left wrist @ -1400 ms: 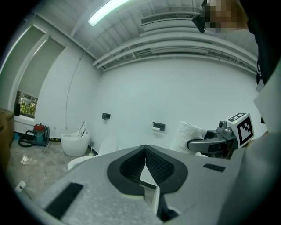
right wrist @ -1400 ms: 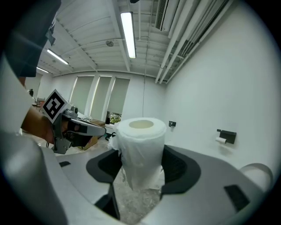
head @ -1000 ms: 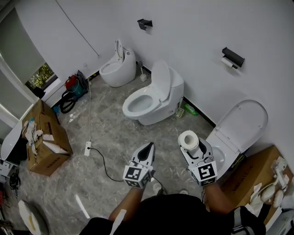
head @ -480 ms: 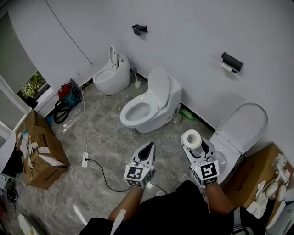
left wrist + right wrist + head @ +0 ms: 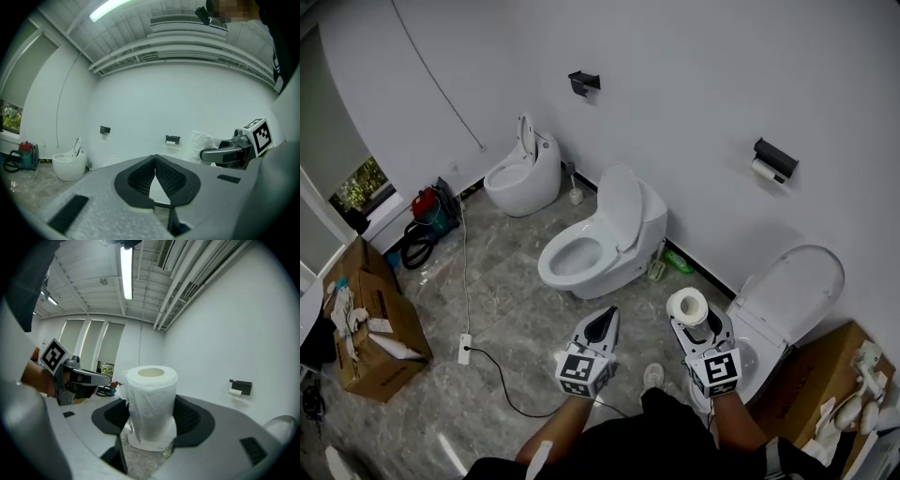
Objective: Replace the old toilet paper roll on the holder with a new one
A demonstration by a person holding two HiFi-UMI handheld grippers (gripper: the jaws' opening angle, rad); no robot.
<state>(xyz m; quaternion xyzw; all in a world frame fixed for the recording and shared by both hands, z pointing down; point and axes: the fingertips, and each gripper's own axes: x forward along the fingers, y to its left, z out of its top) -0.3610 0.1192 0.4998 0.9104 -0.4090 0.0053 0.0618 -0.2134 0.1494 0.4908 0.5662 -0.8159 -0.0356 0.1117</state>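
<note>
A new white toilet paper roll (image 5: 687, 306) stands upright between the jaws of my right gripper (image 5: 690, 317), which is shut on it. In the right gripper view the roll (image 5: 151, 401) fills the middle. The black wall holder (image 5: 775, 156) carries the old, thin roll (image 5: 763, 170) and hangs high on the white wall to the right, well beyond the gripper. It shows small in the right gripper view as the holder (image 5: 241, 386). My left gripper (image 5: 602, 324) is shut and empty, level with the right one. Its view shows the holder (image 5: 172, 139) straight ahead.
Three white toilets stand along the wall: a far one (image 5: 523, 171), a middle one (image 5: 598, 242), and one with its lid up (image 5: 789, 289) just right of my right gripper. A second black holder (image 5: 583, 81) hangs at the back. Cardboard boxes (image 5: 367, 321) (image 5: 817, 377) and a power strip (image 5: 465, 354) lie on the floor.
Both grippers have moved forward over the floor towards the wall and the toilets. The right one still holds the roll, and the left one stays shut.
</note>
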